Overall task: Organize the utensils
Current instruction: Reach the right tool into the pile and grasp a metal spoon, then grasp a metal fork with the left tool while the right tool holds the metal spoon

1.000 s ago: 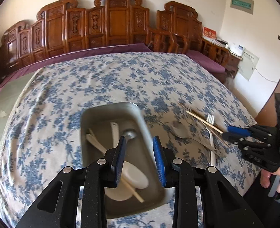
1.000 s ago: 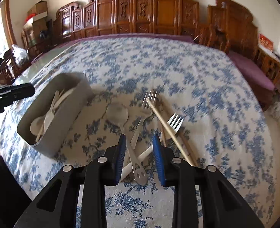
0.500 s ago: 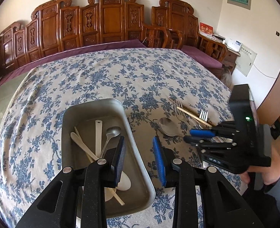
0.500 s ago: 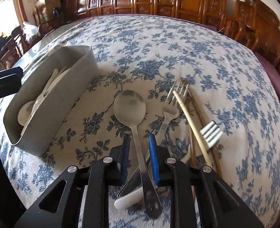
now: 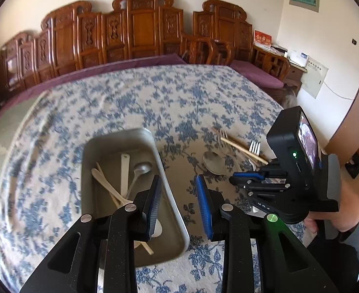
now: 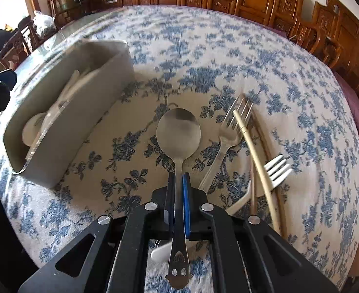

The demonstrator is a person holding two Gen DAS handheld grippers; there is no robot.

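A: Carved wooden chairs (image 5: pixel 140 29) line the far wall behind the table; the blue floral tablecloth (image 5: pixel 135 97) covers it. Left to right, please.

B: Left wrist view: the grey metal tray (image 5: pixel 172 210) sits at left with white spoons (image 5: pixel 106 183), a small metal spoon (image 5: pixel 140 171) and a chopstick inside. The left gripper (image 5: pixel 178 201) hangs over the tray's right rim, its jaws partly apart, nothing between them. That gap is unchanged from a second ago, though the tray sat more centred under it then.

A: And right of the tray?

B: The large metal spoon (image 6: pixel 178 136) lies on the cloth, bowl toward the far side. The right gripper (image 6: pixel 178 195) has its blue pads pressed on the spoon's handle, jaws closing to nearly together. A second ago those jaws stood apart above the handles of the pile; half a second ago they straddled the handle without touching.

A: Spoon lifted?

B: Cannot tell; its bowl looks to be on the cloth.

A: Further right?

B: A metal fork (image 6: pixel 230 131), just beside the spoon, lies with its tines under the tip of a pale chopstick (image 6: pixel 255 156). A white plastic fork (image 6: pixel 274 168) lies crossed beneath that chopstick. A second, darker chopstick runs alongside. These have not shifted. A hand (image 5: pixel 325 222) holds the right gripper's grip at the right edge of the left wrist view.
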